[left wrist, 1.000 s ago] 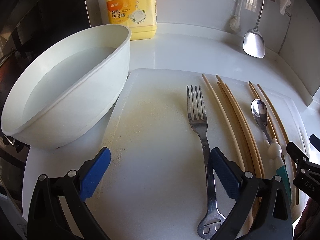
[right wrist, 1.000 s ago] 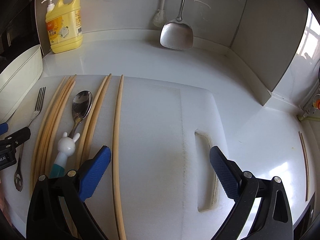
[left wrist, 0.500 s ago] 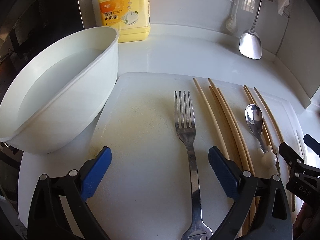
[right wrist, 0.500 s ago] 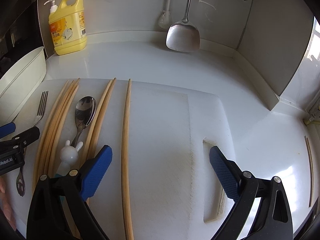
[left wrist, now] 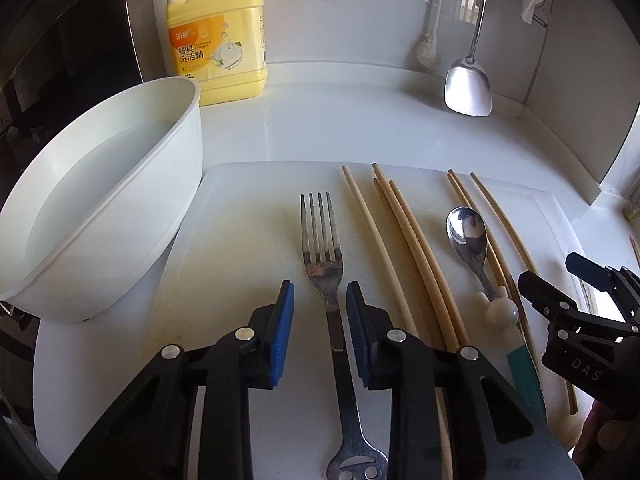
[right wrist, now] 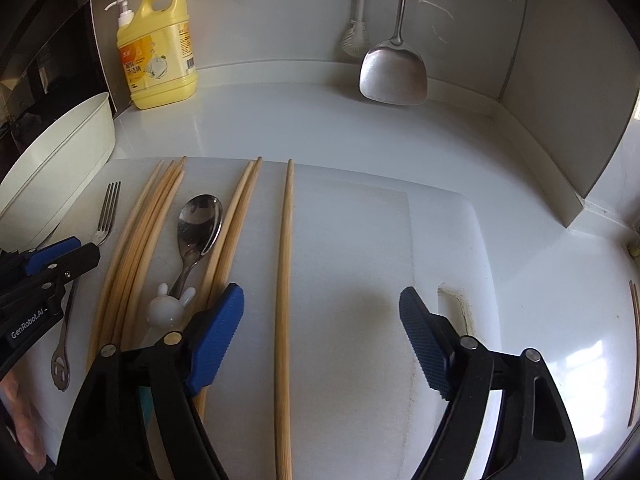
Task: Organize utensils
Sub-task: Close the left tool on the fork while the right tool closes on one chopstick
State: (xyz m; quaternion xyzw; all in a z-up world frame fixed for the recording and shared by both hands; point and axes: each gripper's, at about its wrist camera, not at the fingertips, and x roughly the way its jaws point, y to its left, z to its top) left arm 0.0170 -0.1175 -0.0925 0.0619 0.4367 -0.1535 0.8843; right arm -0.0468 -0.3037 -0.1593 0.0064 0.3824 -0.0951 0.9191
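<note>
A steel fork [left wrist: 323,248] lies on the white cutting board [left wrist: 240,240], tines pointing away. My left gripper [left wrist: 320,312] straddles the fork's neck, its blue pads narrowed but with a gap on each side of the handle. Several wooden chopsticks [left wrist: 412,248] lie to the fork's right, then a steel spoon [left wrist: 466,232] with a white rabbit handle. In the right wrist view my right gripper [right wrist: 320,320] is wide open over the board, beside a single chopstick [right wrist: 285,264]; the spoon [right wrist: 200,220] and the fork [right wrist: 107,216] lie to its left.
A white basin [left wrist: 120,200] of water overlaps the board's left edge. A yellow detergent bottle [left wrist: 218,40] stands at the back wall. A steel spatula [left wrist: 468,84] and a brush [left wrist: 428,48] hang at the back right. A stray chopstick [right wrist: 634,340] lies far right on the counter.
My left gripper has centred over the fork and its jaws have narrowed from wide open to close around the fork's neck. My right gripper has shifted slightly and stays open.
</note>
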